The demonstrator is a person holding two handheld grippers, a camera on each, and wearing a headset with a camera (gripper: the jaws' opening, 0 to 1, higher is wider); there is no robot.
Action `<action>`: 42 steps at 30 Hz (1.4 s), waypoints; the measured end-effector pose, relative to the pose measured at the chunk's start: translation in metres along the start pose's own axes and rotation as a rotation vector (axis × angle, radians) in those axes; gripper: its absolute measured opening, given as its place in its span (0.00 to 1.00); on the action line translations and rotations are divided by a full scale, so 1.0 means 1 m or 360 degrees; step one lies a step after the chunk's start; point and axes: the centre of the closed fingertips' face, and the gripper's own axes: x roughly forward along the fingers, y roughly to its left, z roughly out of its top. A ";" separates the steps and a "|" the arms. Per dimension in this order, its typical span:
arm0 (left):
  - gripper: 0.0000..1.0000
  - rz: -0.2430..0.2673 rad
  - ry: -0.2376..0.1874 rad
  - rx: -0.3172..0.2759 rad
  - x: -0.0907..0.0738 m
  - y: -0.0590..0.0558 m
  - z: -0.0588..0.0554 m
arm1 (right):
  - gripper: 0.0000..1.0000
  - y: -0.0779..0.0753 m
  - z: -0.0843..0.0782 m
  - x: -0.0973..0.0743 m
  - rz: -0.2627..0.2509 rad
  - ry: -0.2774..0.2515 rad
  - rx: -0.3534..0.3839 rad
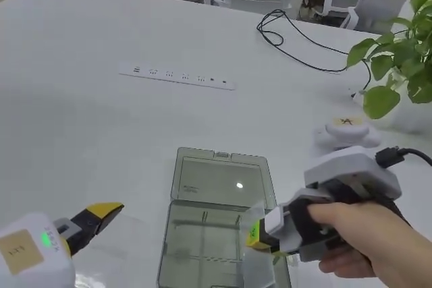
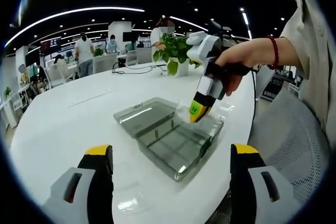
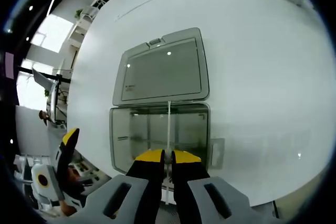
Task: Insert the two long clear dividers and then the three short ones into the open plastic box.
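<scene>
Fingers (image 2: 98, 157) of the left gripper (image 1: 108, 212) stand wide open and hold nothing, low over the white worktop (image 1: 101, 133), to the left of the open plastic box (image 1: 196, 241). Its lid (image 1: 223, 173) lies flat behind the base. Over the box's right part, the right gripper (image 3: 168, 157) has its fingers closed on one clear divider (image 3: 168, 124), seen edge-on across the base. Another clear piece (image 3: 217, 153) lies just beside the box.
</scene>
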 end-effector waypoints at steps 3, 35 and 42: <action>0.95 0.0000 -0.0003 -0.0005 0.000 0.000 0.000 | 0.06 0.000 0.000 0.000 -0.0005 0.0004 -0.0006; 0.91 0.0080 0.0016 -0.0063 -0.011 0.012 -0.001 | 0.07 0.001 -0.001 0.022 -0.0439 -0.0046 -0.0629; 0.91 0.0126 0.0020 -0.0062 -0.016 0.019 0.000 | 0.07 -0.001 -0.002 0.026 -0.0459 -0.0055 -0.0646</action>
